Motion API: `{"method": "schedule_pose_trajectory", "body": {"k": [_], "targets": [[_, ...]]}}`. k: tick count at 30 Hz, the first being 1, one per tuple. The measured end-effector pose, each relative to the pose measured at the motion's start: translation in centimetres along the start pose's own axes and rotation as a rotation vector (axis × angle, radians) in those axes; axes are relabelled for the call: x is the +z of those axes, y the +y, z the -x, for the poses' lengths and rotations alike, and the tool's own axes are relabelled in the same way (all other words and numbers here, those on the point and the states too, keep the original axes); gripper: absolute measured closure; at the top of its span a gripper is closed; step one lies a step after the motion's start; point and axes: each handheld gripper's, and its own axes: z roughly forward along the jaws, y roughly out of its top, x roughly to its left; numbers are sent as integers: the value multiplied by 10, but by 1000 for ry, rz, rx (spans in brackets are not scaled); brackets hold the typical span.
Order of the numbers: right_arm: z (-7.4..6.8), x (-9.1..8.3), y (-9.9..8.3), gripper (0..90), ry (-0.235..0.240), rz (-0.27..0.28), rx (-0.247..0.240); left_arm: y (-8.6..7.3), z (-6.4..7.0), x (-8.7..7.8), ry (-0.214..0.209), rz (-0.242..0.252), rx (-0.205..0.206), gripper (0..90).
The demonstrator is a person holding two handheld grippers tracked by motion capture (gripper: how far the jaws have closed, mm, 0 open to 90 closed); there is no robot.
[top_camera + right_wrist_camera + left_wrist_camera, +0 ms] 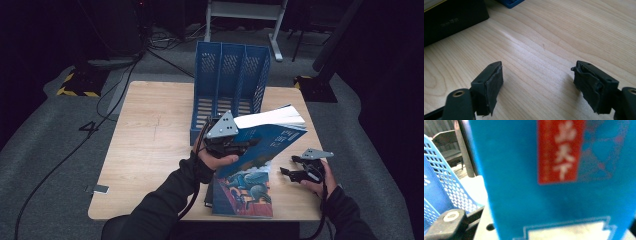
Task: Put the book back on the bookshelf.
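Blue is the colour of nearly everything under inspection: the book (265, 137) held aloft and the file rack (231, 82) standing at the far side of the wooden counter (150, 140). We find the left gripper (231, 146) clamped on the book's lower cover, the volume lifted clear of the counter and tilted, its white page edge facing the rack. The left gripper view shows the cover pressed close against the lens, with the rack's perforated wall at the left edge (focus is poor there). A second book (243, 192) with an illustrated cover lies flat at the near edge, resting on something dark whose nature we cannot tell. The right gripper (296, 172) hovers low over bare wood, jaws apart and empty, well to the right of the lying book.

We judge the step in hand to be carrying the lifted book toward a slot in the rack. The next move calls for turning the book upright, aligning it with an open compartment between the dividers, and lowering it in before the grip is released; the rack may slide if bumped.
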Motion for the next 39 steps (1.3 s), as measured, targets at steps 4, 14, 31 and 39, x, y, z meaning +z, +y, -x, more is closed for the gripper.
{"method": "schedule_pose_trajectory", "body": {"k": [4,14,31,39], "targets": [[0,0,0,232,1,1,0,7,-1,3,18,1,26,610],[0,0,0,196,-8,-6,4,28,-15,-25,156,32,54,610],[-1,0,0,172,-25,-9,7,12,-68,-89,440,6,-40,611],[-2,0,0,172,-27,-9,7,12,-89,-92,507,-9,-89,612]]}}
